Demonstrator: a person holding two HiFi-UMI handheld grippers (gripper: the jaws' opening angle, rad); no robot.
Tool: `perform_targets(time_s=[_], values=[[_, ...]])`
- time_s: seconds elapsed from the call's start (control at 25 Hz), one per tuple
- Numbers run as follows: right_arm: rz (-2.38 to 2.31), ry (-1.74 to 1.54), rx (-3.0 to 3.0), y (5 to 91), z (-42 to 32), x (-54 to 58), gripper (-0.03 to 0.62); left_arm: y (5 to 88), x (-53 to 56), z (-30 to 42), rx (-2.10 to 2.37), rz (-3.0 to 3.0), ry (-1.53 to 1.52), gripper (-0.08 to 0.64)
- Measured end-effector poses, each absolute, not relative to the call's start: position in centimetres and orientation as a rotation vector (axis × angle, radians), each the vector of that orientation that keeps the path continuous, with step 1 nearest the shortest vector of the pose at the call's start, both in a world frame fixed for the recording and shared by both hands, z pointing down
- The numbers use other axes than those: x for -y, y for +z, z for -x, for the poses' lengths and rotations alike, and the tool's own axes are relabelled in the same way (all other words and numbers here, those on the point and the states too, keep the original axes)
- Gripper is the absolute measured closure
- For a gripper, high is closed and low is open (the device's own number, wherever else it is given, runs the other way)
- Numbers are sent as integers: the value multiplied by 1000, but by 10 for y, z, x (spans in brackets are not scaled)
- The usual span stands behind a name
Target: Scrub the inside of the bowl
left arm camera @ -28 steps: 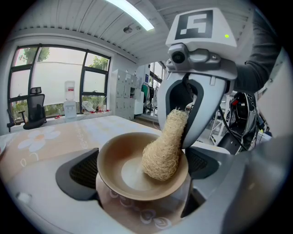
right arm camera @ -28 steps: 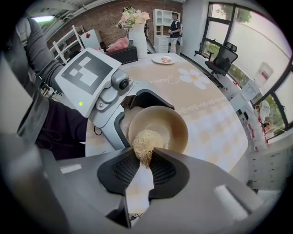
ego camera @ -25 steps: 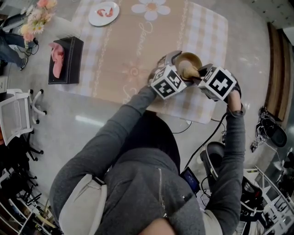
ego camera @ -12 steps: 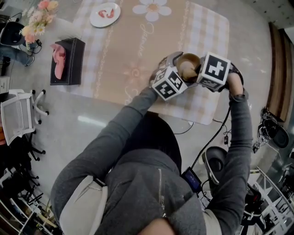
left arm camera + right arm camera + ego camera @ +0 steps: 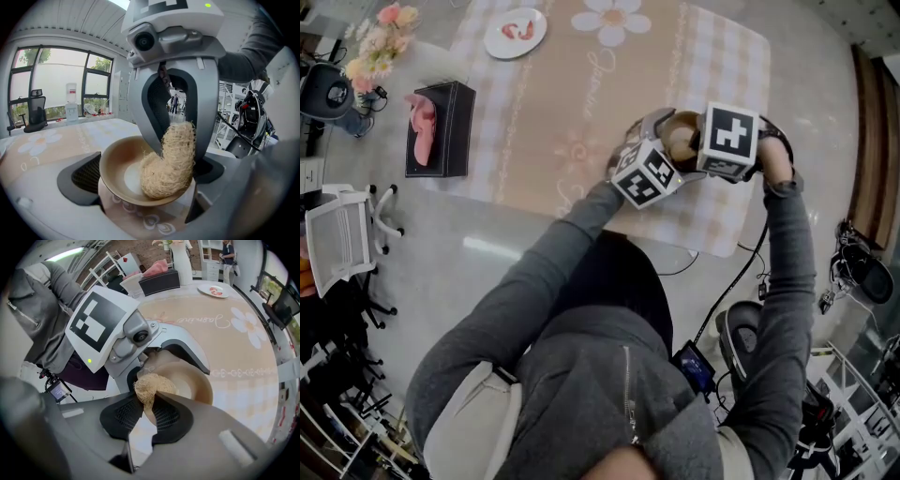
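A tan bowl (image 5: 117, 173) is tilted on its side between the dark pads of my left gripper (image 5: 147, 180), which is shut on its rim. A pale straw-coloured fibre scrubber (image 5: 171, 164) presses into the bowl's inside, and my right gripper (image 5: 178, 145) is shut on it. In the right gripper view the scrubber (image 5: 149, 386) sticks out between the black pads of the right gripper (image 5: 147, 401), against the bowl (image 5: 197, 383). From the head view both grippers meet at the bowl (image 5: 680, 127) above the table's near right corner: the left gripper (image 5: 661, 141) and the right gripper (image 5: 696, 141).
The table (image 5: 572, 94) carries a checked cloth with a flower print. A white plate (image 5: 516, 33) with red food lies at its far side. A black box (image 5: 436, 127) with a pink thing, flowers (image 5: 375, 37) and a white chair (image 5: 337, 239) stand at the left.
My right gripper has swung up and in over the bowl with the scrubber, its marker cube turning to face up. The left gripper and the bowl have stayed almost still.
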State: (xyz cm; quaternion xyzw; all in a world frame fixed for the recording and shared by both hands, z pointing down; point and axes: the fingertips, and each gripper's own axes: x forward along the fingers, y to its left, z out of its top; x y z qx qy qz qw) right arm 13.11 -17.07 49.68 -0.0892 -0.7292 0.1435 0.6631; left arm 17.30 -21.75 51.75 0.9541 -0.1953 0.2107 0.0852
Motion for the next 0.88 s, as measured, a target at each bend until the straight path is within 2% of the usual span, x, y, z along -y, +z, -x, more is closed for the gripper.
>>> perform_targets(time_s=[0.88], values=[[36,322,1872,501,-112,187,535,518,218,-171,585,-2846,628,-25]])
